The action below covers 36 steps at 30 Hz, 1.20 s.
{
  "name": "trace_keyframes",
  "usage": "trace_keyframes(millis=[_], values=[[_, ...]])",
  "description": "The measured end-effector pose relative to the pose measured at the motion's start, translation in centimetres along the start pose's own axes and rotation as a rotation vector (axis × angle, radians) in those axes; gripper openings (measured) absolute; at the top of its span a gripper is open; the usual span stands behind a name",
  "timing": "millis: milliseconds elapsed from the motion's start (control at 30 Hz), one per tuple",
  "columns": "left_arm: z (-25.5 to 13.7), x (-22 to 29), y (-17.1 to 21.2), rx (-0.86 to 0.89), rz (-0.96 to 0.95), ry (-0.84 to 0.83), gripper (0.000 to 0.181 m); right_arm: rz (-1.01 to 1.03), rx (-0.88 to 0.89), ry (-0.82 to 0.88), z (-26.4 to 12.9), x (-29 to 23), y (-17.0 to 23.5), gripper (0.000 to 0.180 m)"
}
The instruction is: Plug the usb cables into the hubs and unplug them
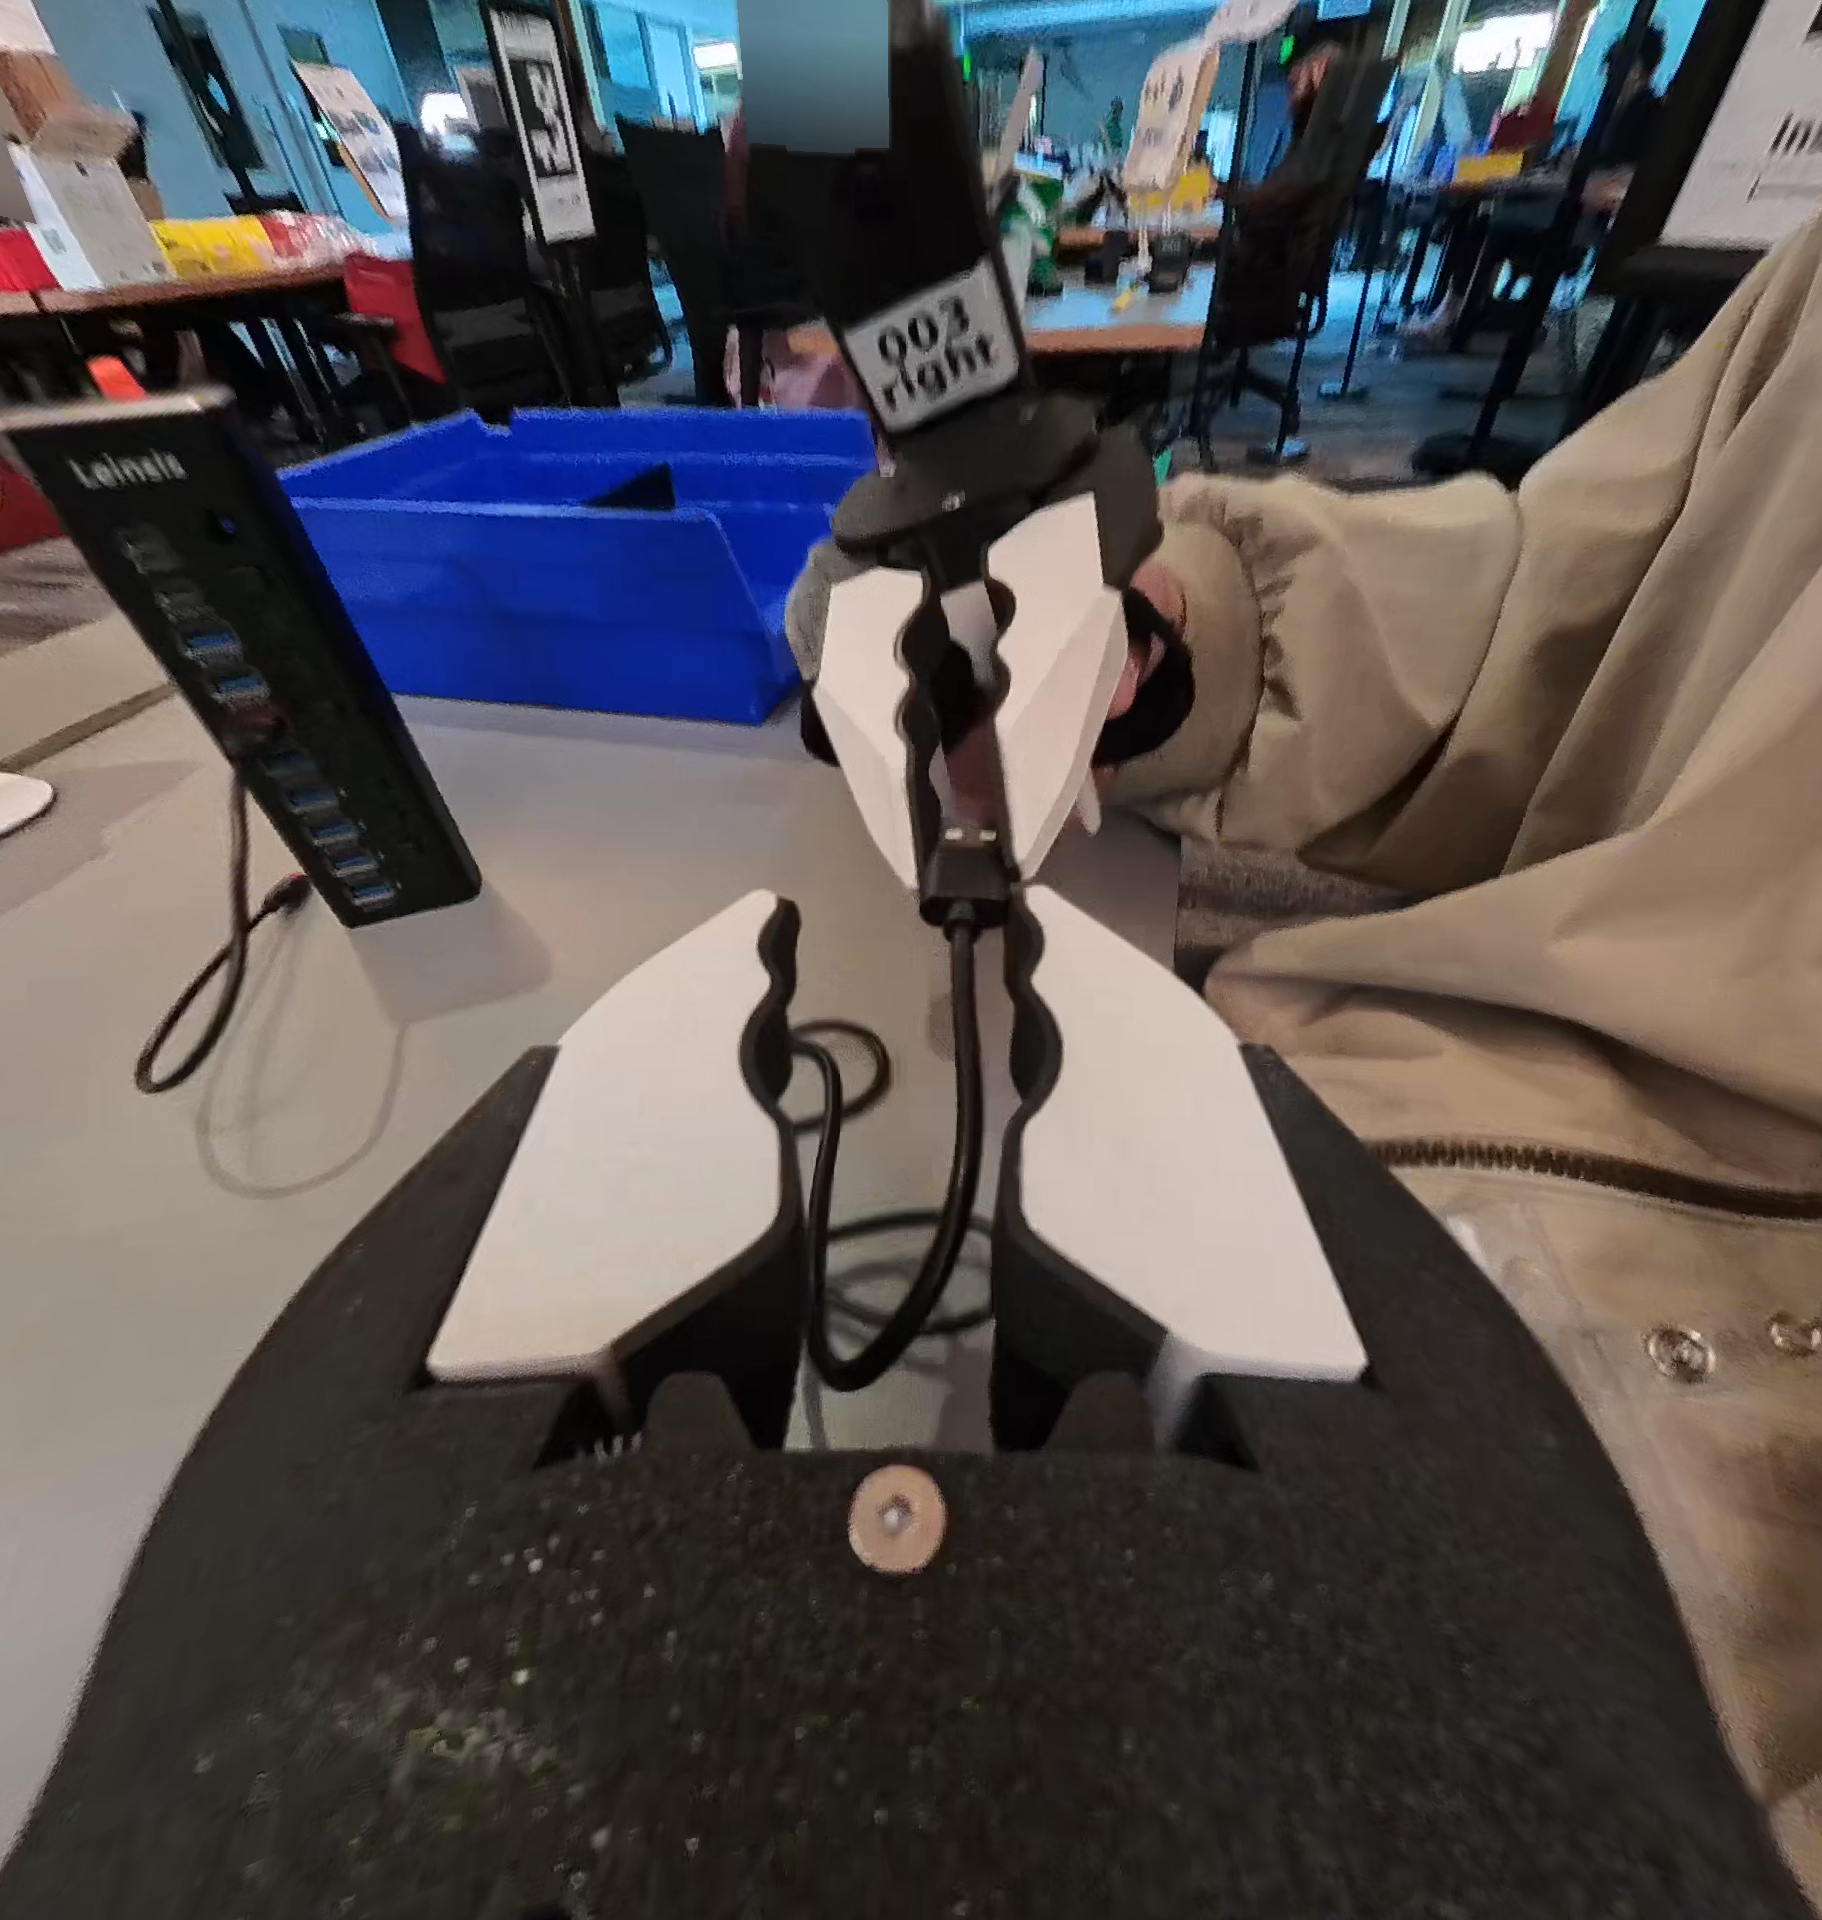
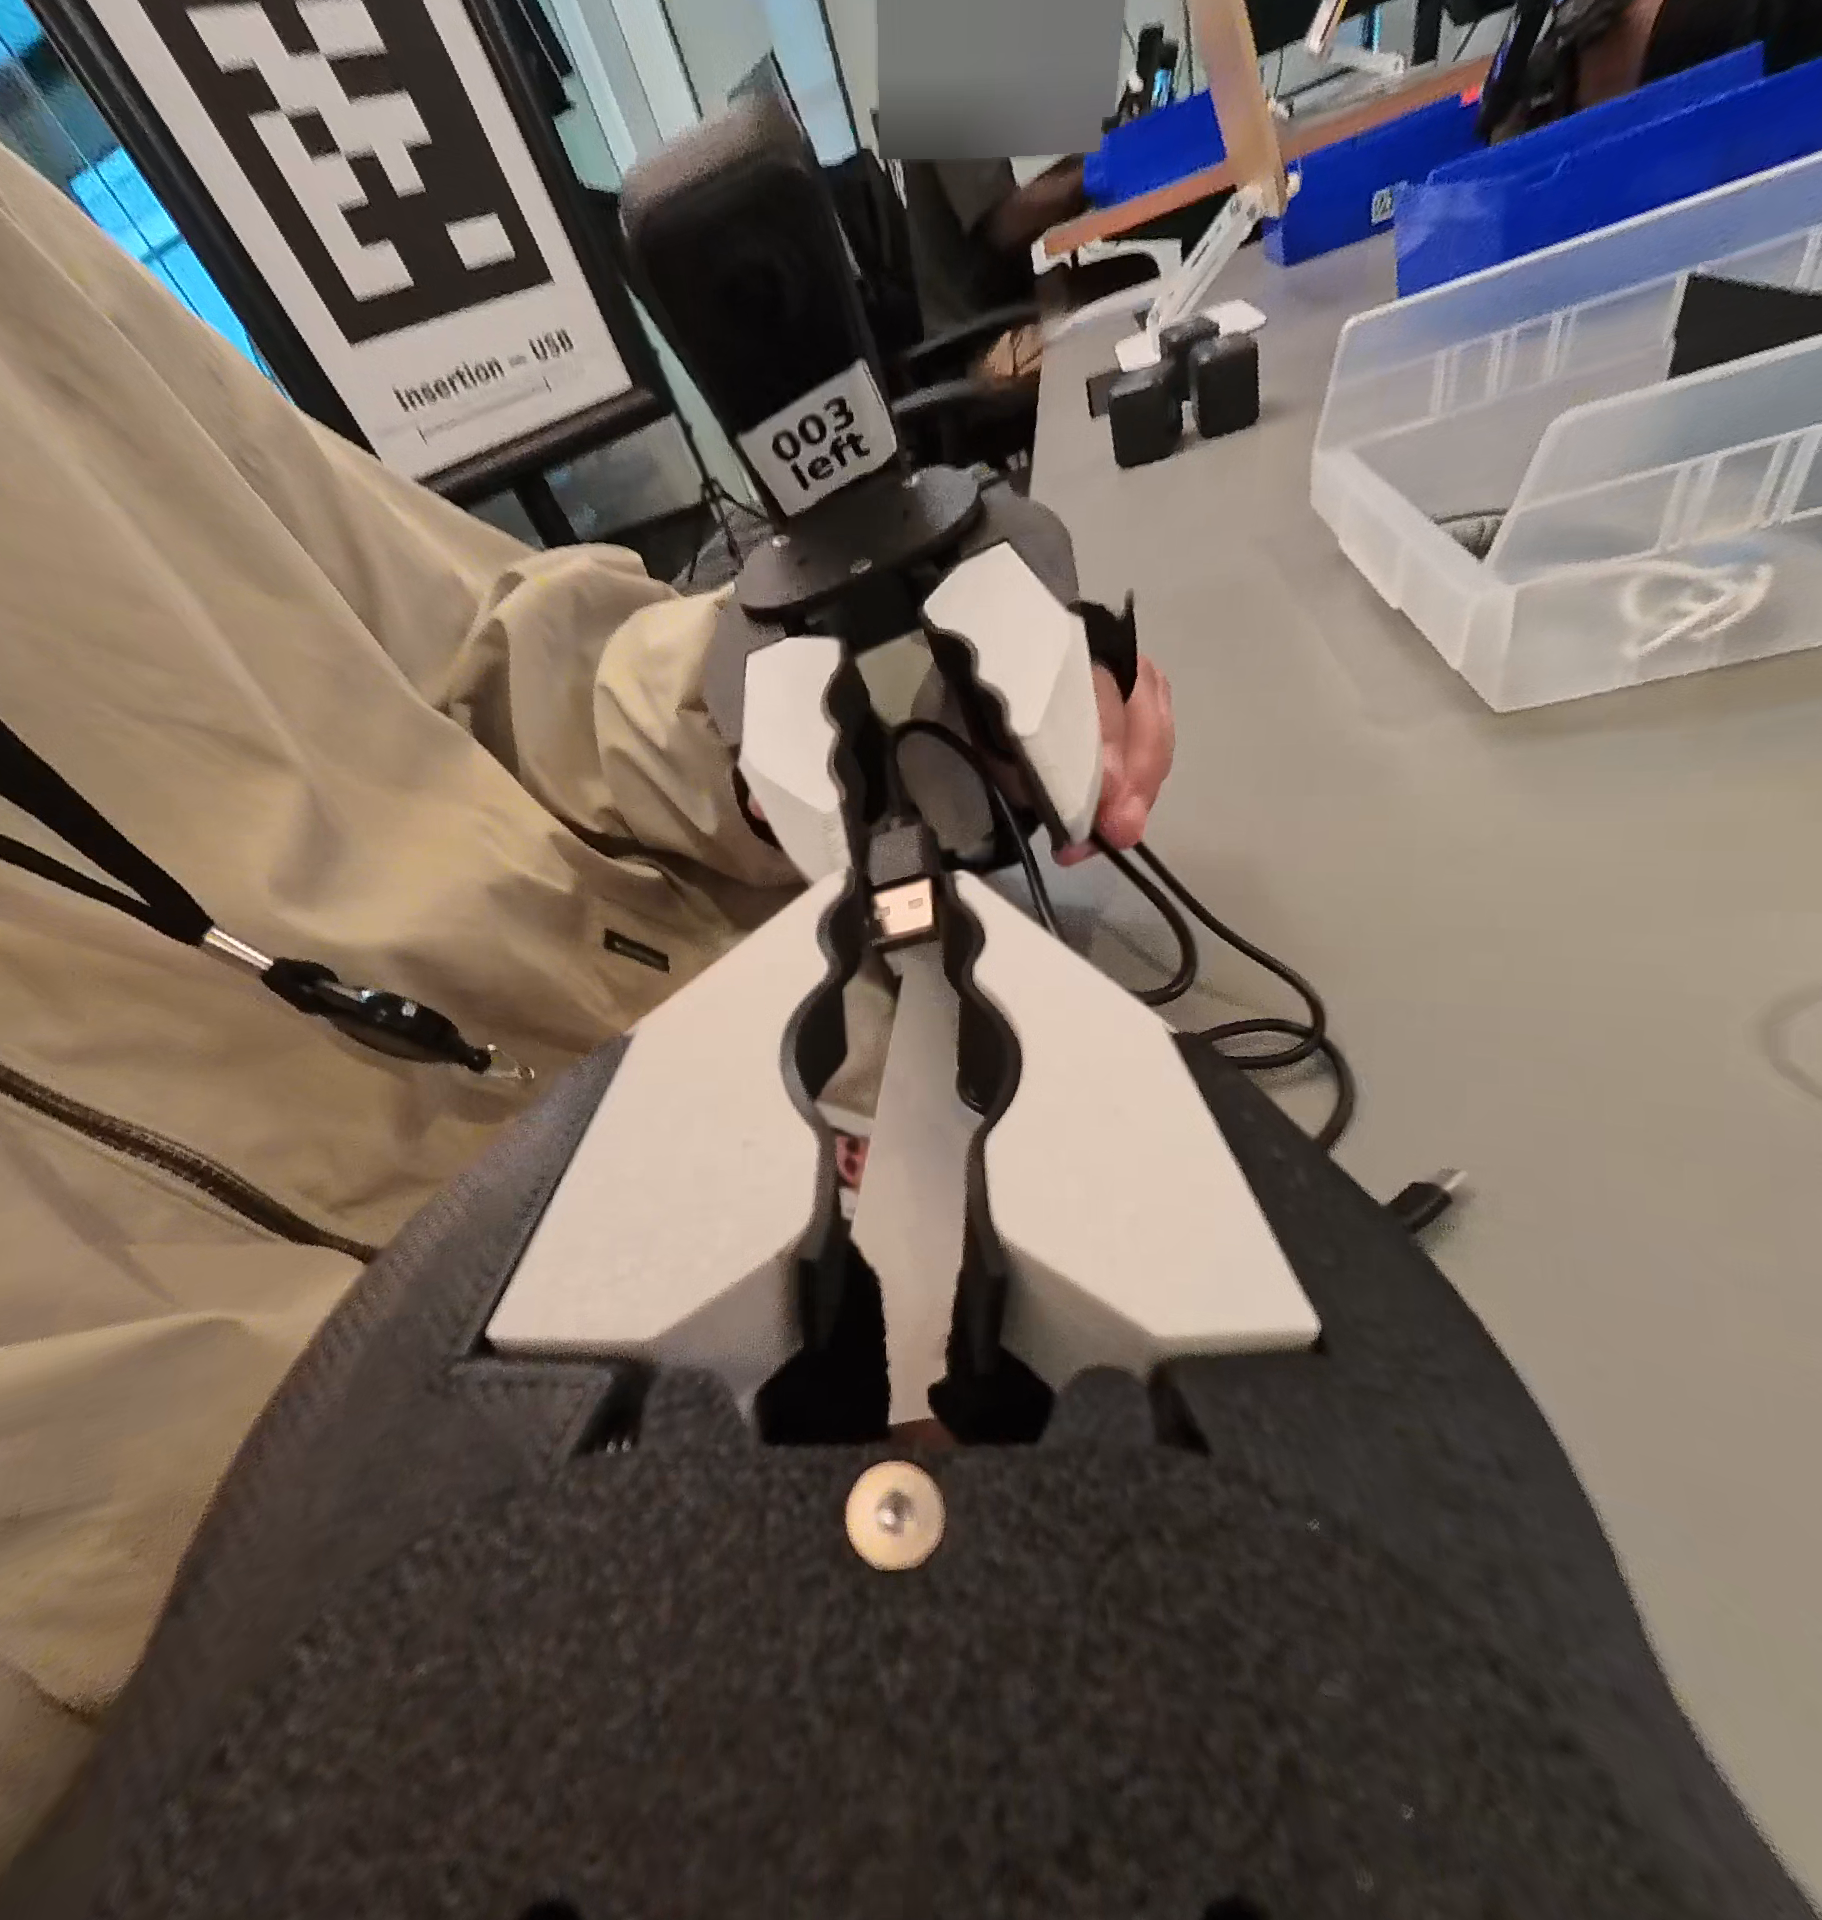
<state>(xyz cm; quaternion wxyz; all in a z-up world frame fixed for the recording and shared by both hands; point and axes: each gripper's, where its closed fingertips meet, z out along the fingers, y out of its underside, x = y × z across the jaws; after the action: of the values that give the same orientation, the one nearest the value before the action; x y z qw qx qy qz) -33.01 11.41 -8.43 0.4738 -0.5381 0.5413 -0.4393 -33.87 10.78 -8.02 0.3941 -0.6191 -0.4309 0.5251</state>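
A black USB plug (image 1: 964, 883) on a black cable (image 1: 964, 1091) is held above the grey table. My right gripper (image 1: 964, 852) faces the left wrist camera, shut on the plug's metal end. In the right wrist view the plug (image 2: 902, 909) sits between the right gripper's (image 2: 896, 899) fingertips, metal end towards the camera. My left gripper (image 1: 907, 914) is open, its jaws either side of the cable just below the plug; it also shows in the right wrist view (image 2: 954, 836). A black hub (image 1: 252, 665) with several blue ports stands tilted at the left, one dark cable (image 1: 232, 935) plugged in.
A blue bin (image 1: 574, 582) stands behind the grippers. A clear plastic bin (image 2: 1613, 499) and small black blocks (image 2: 1177, 384) are at the right. A loose cable end (image 2: 1426, 1195) lies on the table (image 2: 1509, 935). A person's beige sleeve (image 1: 1406, 727) is close by. The tips of both grippers are at nearly the same place.
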Motion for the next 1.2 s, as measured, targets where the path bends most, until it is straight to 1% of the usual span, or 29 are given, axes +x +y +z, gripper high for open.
trace_keyframes(millis=[100,233,400,500,633,733,933,1000,1067,1100,1133,1200], values=[[0.1,0.2,-0.8,0.037,-0.019,0.011,0.026,0.010,0.058,-0.001,-0.3,0.1,-1.0,0.014],[0.3,0.6,-0.8,0.032,0.002,0.014,0.015,0.023,0.063,-0.008,-0.6,0.2,-1.0,0.014],[0.3,0.6,-1.0,0.034,-0.017,0.027,0.015,0.037,0.074,-0.020,-0.6,0.3,-1.1,0.014],[0.1,0.7,-1.7,0.069,-0.020,0.034,0.015,0.065,0.112,-0.058,-0.7,-0.1,-1.7,0.014],[0.1,1.0,-2.0,0.064,-0.040,0.055,0.015,0.095,0.124,-0.101,-0.8,-0.5,-1.8,0.014],[0.1,0.9,-2.2,0.068,-0.064,0.061,0.015,0.099,0.135,-0.101,-0.8,-0.4,-1.9,0.014],[0.0,0.3,-2.2,0.052,-0.020,0.014,0.015,0.142,0.126,-0.108,-0.9,0.0,-1.6,0.014],[-0.3,-0.4,-2.1,0.044,-0.027,-0.015,0.015,0.149,0.115,-0.062,-1.2,1.0,-1.3,0.018],[-0.6,-1.7,-1.8,0.027,-0.041,-0.076,0.015,0.157,0.133,0.023,-1.9,2.7,-1.6,0.026],[-0.8,-2.5,-1.4,0.005,-0.040,-0.120,0.015,0.152,0.140,0.123,-2.5,4.5,-1.6,0.030],[-1.0,-3.3,-0.9,-0.021,-0.026,-0.163,0.015,0.132,0.146,0.270,-3.5,6.9,-1.6,0.034],[-1.3,-4.5,-0.4,-0.051,0.000,-0.238,0.015,0.084,0.169,0.620,-7.0,12.2,-1.7,0.042]])
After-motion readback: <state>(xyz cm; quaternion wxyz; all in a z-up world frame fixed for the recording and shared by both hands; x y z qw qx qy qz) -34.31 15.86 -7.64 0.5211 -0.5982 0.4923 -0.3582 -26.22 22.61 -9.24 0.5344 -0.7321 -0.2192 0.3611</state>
